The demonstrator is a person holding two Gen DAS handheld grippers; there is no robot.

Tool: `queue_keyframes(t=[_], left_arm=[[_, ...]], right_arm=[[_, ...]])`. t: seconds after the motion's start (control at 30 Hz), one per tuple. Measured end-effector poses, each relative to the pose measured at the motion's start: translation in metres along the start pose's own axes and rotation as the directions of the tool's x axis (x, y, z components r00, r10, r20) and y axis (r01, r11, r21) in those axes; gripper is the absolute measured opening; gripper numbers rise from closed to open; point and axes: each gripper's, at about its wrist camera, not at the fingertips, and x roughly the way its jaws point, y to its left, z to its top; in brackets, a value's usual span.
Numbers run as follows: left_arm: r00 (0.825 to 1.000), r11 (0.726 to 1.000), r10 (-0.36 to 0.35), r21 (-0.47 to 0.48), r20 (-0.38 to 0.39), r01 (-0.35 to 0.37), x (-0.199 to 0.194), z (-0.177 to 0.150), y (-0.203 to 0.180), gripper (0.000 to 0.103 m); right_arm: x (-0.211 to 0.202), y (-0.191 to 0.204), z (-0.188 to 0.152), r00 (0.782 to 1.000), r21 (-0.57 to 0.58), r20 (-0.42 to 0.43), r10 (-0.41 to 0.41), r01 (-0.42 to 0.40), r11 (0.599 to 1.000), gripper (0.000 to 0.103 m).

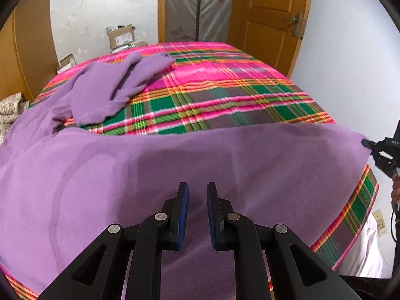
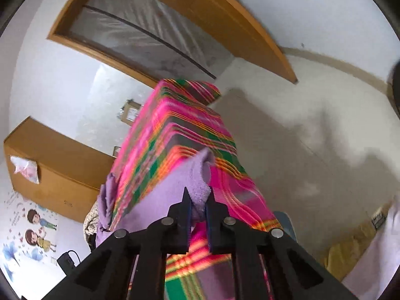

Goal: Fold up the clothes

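Purple fleece garment (image 1: 200, 155) spread over near edge of plaid-covered bed (image 1: 225, 92). Left claw (image 1: 197, 195) narrowly parted above fabric, nothing gripped. Right claw (image 2: 198, 197) pinches garment's corner at bed's right edge.

Before me, a bed (image 1: 225, 80) under a pink, green and orange plaid blanket (image 1: 250, 105) fills the small room. Beyond its far end a wooden door (image 1: 270, 22) stands open beside a doorway hung with clear plastic sheeting (image 1: 200, 5). Cardboard boxes (image 1: 121, 36) sit against the scuffed white wall (image 1: 82, 17). Cartoon stickers (image 2: 37, 227) decorate the wall below a wooden cabinet (image 2: 57, 165).
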Motion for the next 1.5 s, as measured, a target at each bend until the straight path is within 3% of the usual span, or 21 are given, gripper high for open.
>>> queue_keyframes(t=[0.07, 0.17, 0.3, 0.47, 0.57, 0.63, 0.7, 0.77, 0.83, 1.03, 1.17, 1.23, 1.5], left_arm=[[1.0, 1.0, -0.008, 0.012, -0.01, 0.009, 0.001, -0.003, -0.002, 0.015], [1.0, 1.0, -0.018, 0.024, -0.01, 0.018, 0.001, -0.005, -0.007, 0.015], [1.0, 0.999, -0.023, 0.026, -0.006, 0.023, 0.002, -0.003, -0.01, 0.015], [1.0, 1.0, -0.01, 0.019, -0.011, 0.01, 0.004, 0.0, -0.01, 0.015], [1.0, 1.0, 0.023, 0.018, -0.011, -0.022, 0.005, 0.001, -0.009, 0.015], [0.998, 0.998, 0.055, 0.018, -0.01, -0.055, 0.006, 0.002, -0.009, 0.015], [0.995, 0.995, 0.099, 0.021, 0.0, -0.099, 0.007, 0.002, -0.008, 0.015], [0.991, 0.991, 0.132, 0.018, 0.012, -0.133, 0.006, 0.002, -0.007, 0.015], [0.987, 0.987, 0.162, 0.013, 0.026, -0.162, 0.006, 0.002, -0.004, 0.015], [0.978, 0.977, 0.208, -0.043, 0.031, -0.207, 0.004, 0.003, 0.01, 0.015], [0.977, 0.975, 0.213, -0.077, 0.028, -0.21, 0.001, 0.001, 0.02, 0.015], [0.976, 0.972, 0.218, -0.089, 0.021, -0.215, 0.0, -0.002, 0.024, 0.015], [0.973, 0.964, 0.231, -0.139, 0.013, -0.227, -0.005, -0.011, 0.041, 0.015]], right_arm=[[-0.001, -0.01, -0.002, 0.999, 0.032, -0.003, -0.041, 0.041, 0.999, 0.021], [-0.017, -0.012, 0.002, 0.989, 0.041, 0.067, -0.131, 0.129, 0.991, 0.022], [-0.024, 0.03, 0.002, 0.98, -0.139, 0.149, -0.128, 0.149, 0.979, 0.023], [0.035, 0.099, -0.021, 0.993, -0.41, 0.001, -0.117, 0.107, 0.906, 0.029], [0.076, 0.125, -0.04, 0.982, -0.523, -0.072, -0.175, 0.113, 0.845, 0.027], [0.091, 0.134, -0.043, 0.978, -0.575, -0.056, -0.198, 0.131, 0.808, 0.026], [0.096, 0.137, -0.039, 0.967, -0.604, -0.017, -0.253, 0.192, 0.773, 0.016], [0.1, 0.142, -0.034, 0.948, -0.625, 0.039, -0.315, 0.269, 0.733, 0.016], [0.097, 0.149, -0.037, 0.941, -0.638, 0.067, -0.331, 0.295, 0.711, 0.018], [0.095, 0.185, -0.091, 0.976, -0.753, 0.004, -0.216, 0.145, 0.641, 0.019], [0.111, 0.206, -0.13, 0.979, -0.82, -0.052, -0.195, 0.069, 0.568, 0.019], [0.122, 0.209, -0.143, 0.972, -0.839, -0.073, -0.223, 0.061, 0.541, 0.019], [0.127, 0.211, -0.143, 0.968, -0.839, -0.073, -0.241, 0.071, 0.54, 0.017]])
